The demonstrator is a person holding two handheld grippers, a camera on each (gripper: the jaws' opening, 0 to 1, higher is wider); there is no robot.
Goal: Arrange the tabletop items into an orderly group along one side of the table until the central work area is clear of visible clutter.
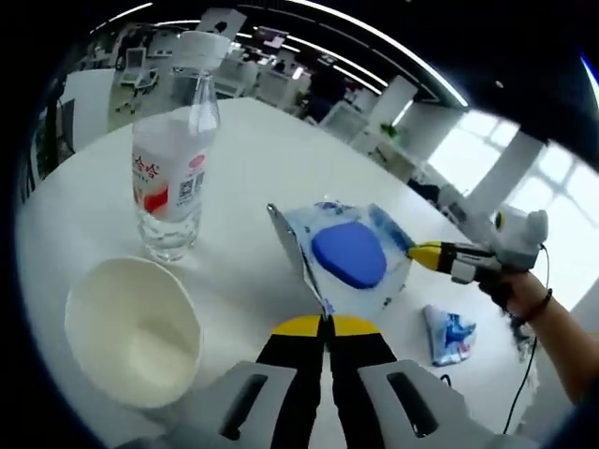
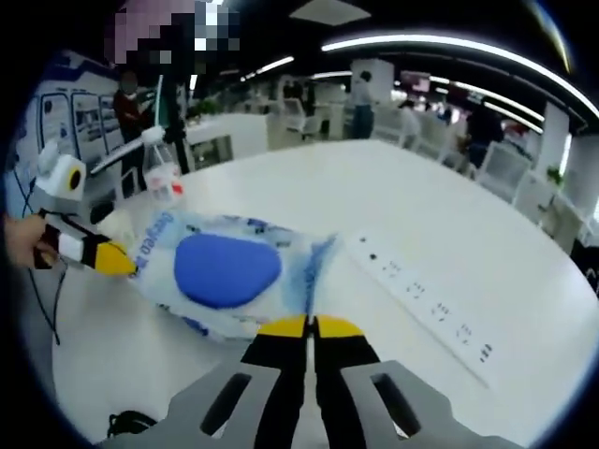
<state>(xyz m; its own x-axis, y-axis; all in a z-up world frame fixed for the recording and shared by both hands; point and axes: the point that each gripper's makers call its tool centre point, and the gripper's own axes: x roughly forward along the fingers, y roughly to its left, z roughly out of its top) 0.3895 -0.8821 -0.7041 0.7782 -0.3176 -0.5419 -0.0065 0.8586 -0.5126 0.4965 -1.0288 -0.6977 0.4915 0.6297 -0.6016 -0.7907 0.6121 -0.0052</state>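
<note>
Both views look low along their tongs, facing each other across the white desk (image 1: 84, 206) (close in), sharing the wipes pack (image 1: 351, 257) at 12 o'clock.

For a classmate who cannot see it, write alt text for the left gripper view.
Two yellow-tipped grippers hold a blue-and-white wipes pack by opposite edges above a white table: the left gripper from below, the right gripper from the right. To the left stand a water bottle and a white paper cup; a small crumpled packet lies right.
</note>
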